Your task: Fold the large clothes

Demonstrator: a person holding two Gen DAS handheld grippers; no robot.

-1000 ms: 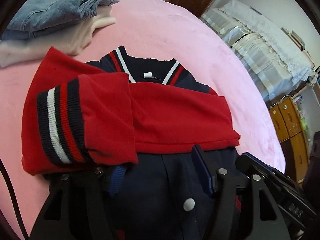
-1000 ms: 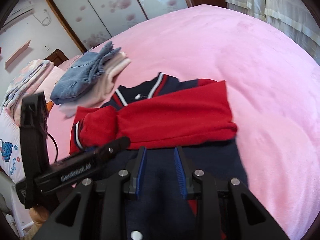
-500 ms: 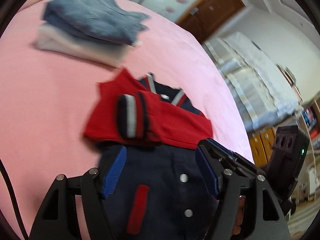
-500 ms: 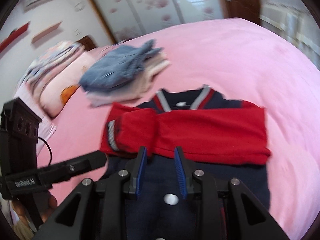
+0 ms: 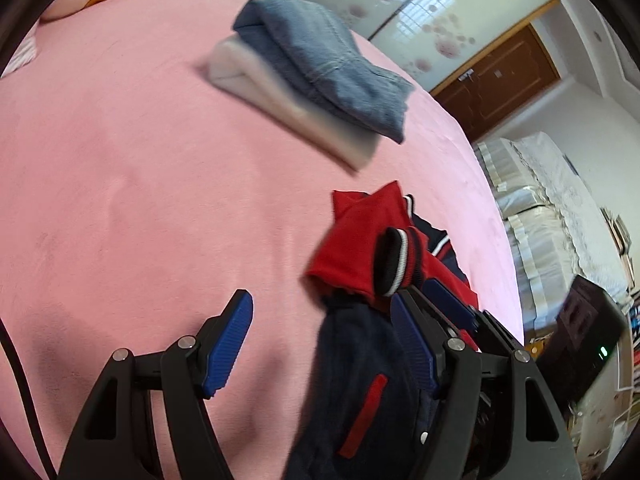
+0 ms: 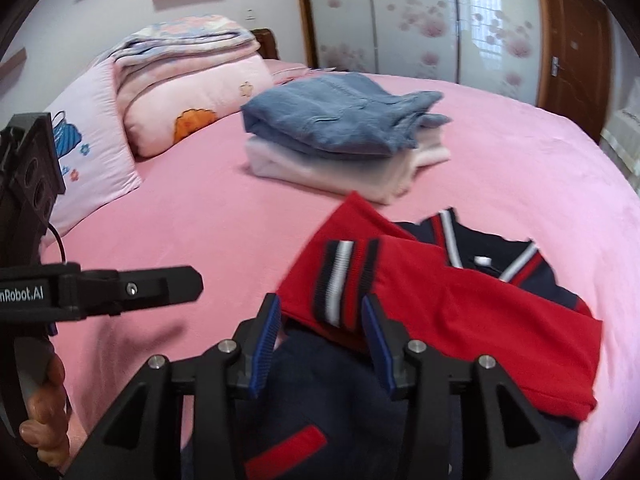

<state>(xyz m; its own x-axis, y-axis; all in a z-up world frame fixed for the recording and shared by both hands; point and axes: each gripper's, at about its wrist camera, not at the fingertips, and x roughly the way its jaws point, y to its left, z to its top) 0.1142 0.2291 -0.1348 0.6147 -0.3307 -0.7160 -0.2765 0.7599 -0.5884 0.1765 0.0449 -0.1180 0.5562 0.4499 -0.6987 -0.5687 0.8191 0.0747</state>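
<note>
A navy jacket with red sleeves (image 6: 472,312) lies on the pink bed, both sleeves folded across its chest, a striped cuff (image 6: 344,280) on top. It also shows in the left wrist view (image 5: 360,256). My left gripper (image 5: 320,344) is open and empty, above the jacket's lower left edge. My right gripper (image 6: 320,344) is open and empty, just short of the striped cuff, over the navy body. The left gripper's side (image 6: 120,288) shows at the left of the right wrist view.
A folded stack of blue denim on pale clothes (image 6: 344,132) sits beyond the jacket, also in the left wrist view (image 5: 316,64). Pillows and a folded quilt (image 6: 180,80) lie at the bed head. A wardrobe and door stand behind.
Both grippers have drawn back and swung left from over the jacket. The left gripper stays open; the right gripper's jaws have opened wider. The jacket lies as before.
</note>
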